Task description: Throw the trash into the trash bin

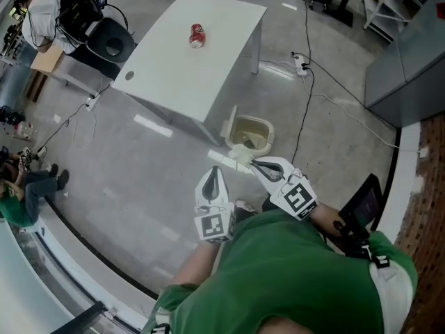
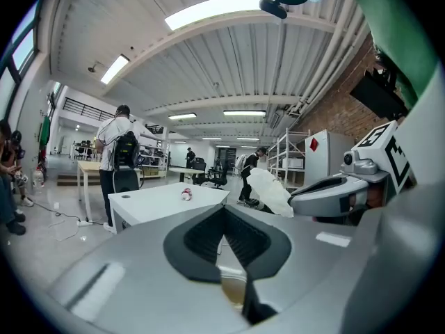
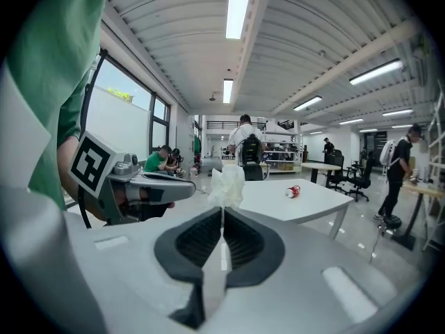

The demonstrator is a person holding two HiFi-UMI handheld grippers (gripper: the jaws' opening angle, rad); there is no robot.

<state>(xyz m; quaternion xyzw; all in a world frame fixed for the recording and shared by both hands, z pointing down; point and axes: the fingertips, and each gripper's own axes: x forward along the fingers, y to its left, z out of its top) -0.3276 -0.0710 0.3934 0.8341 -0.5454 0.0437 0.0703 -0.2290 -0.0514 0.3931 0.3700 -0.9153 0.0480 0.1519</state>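
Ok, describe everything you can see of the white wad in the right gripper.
The white wad looks like crumpled tissue or thin paper, soft and creased. The right gripper is shut on its lower end, and the bunched part stands out past the jaw tips. In the head view it sits over the near rim of the open beige trash bin, which stands on the floor by the white table.

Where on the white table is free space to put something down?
The table is bare from the red can down to its near edge by the trash bin. Only the far end, around the can, is occupied.
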